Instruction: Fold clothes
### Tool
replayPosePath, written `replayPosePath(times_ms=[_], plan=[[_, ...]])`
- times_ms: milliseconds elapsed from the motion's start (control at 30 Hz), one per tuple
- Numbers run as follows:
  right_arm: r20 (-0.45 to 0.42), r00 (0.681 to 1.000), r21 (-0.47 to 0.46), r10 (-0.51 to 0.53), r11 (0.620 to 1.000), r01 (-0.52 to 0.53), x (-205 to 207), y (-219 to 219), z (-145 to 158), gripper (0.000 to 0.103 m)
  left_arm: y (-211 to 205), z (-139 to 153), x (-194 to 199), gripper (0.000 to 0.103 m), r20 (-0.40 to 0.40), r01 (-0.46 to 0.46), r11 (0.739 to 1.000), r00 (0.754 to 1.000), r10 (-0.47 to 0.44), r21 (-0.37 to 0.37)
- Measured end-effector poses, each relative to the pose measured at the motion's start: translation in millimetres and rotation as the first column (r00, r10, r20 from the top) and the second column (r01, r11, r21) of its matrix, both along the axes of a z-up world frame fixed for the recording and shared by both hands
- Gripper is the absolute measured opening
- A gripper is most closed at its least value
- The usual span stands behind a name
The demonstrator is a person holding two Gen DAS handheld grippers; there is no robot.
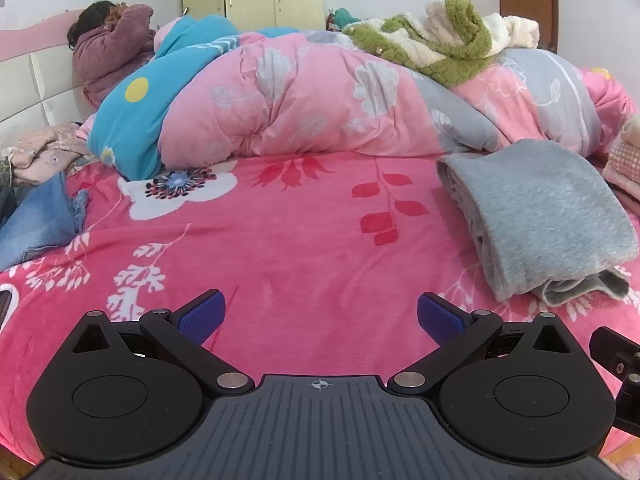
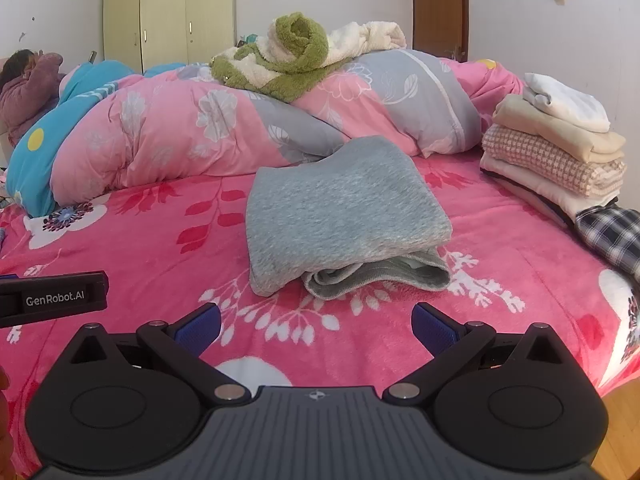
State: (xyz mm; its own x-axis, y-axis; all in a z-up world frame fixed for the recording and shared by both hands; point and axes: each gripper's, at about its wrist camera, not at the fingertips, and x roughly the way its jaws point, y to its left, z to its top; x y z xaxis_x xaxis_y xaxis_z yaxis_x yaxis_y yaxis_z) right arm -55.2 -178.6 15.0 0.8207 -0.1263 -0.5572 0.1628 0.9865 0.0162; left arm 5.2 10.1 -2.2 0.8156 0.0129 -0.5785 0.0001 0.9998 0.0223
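Observation:
A folded grey garment (image 2: 344,212) lies on the pink flowered bedspread (image 2: 160,248), just beyond my right gripper (image 2: 316,326). That gripper is open, its blue pads apart with nothing between them. In the left wrist view the same grey garment (image 1: 540,216) sits to the right, and my left gripper (image 1: 320,316) hovers open over bare bedspread (image 1: 280,248). A stack of folded clothes (image 2: 556,152) stands at the right of the bed. Blue jeans (image 1: 40,220) and a pinkish garment (image 1: 44,152) lie unfolded at the left.
A bunched pink and blue duvet (image 1: 280,96) runs across the back of the bed, with a green and white fleece (image 2: 292,52) on top. A person (image 1: 108,44) lies at the headboard. A plaid cloth (image 2: 612,236) lies by the stack. The left gripper's body (image 2: 52,298) shows at the left.

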Motion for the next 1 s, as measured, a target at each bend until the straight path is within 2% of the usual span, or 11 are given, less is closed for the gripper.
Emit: replayPosePath(times_ms=[1000], plan=[[-0.004, 1.0, 0.001, -0.008, 1.0, 0.008, -0.5, -2.0, -1.6, 0.103, -7.2, -1.3, 0.1, 0.103, -0.008, -0.012, 1.0, 1.0, 0.012, 0.003]])
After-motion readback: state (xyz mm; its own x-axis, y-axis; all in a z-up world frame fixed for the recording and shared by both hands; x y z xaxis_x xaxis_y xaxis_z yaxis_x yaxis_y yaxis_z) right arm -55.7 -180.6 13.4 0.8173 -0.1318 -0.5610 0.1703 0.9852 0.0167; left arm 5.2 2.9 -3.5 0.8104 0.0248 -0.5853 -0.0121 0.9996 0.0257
